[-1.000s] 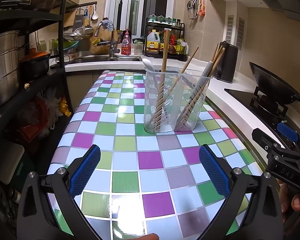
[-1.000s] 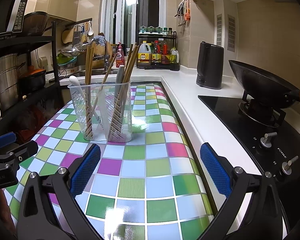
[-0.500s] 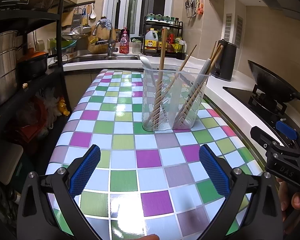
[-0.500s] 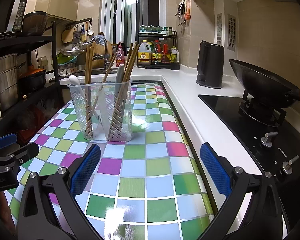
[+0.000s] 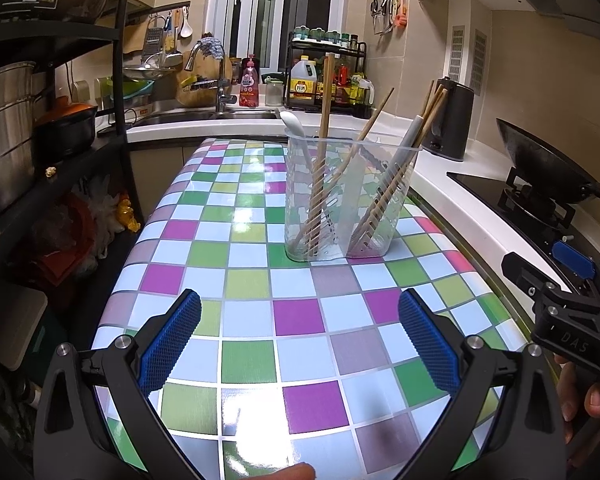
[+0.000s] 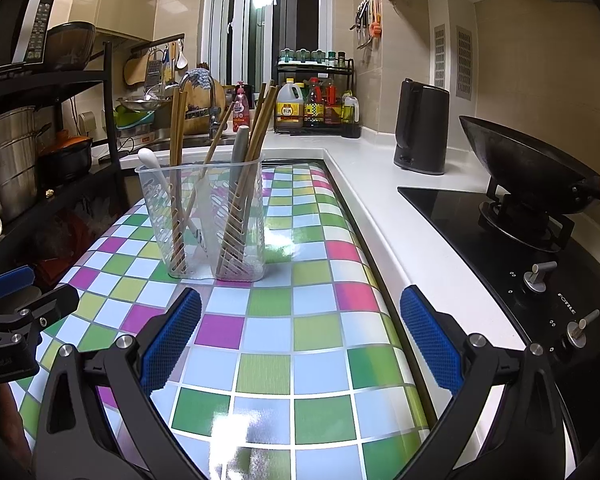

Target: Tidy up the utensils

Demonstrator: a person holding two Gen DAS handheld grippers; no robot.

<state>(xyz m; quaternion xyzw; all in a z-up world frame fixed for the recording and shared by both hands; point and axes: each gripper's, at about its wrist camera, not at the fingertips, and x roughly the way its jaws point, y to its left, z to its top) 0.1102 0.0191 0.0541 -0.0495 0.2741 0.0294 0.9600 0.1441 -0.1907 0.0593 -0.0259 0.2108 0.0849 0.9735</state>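
A clear plastic utensil holder [image 5: 348, 208] [image 6: 204, 220] with two compartments stands upright on the checkered tabletop [image 5: 260, 320]. Its left compartment holds a white spoon [image 5: 296, 132] [image 6: 152, 164] and wooden chopsticks [image 5: 324, 120] [image 6: 177, 128]. The right compartment holds a grey utensil handle [image 5: 408, 140] [image 6: 239, 144] and more chopsticks [image 5: 432, 108] [image 6: 262, 116]. My left gripper [image 5: 299, 344] hovers open over the table, well short of the holder. To the holder's right my right gripper [image 6: 300, 340] is open with nothing between its fingers; it also shows at the left wrist view's right edge.
A black hob with a wok [image 6: 524, 168] lies right of the white counter strip [image 6: 380, 216]. A dark kettle [image 6: 420, 128] and a condiment rack [image 6: 316, 100] stand at the back. The sink and tap [image 5: 216, 80] are behind the table; a black shelf of pots [image 5: 16, 128] lines the left.
The left wrist view has backed off and dropped slightly, so the holder looks a little farther away. The right gripper has barely moved. Both stay open.
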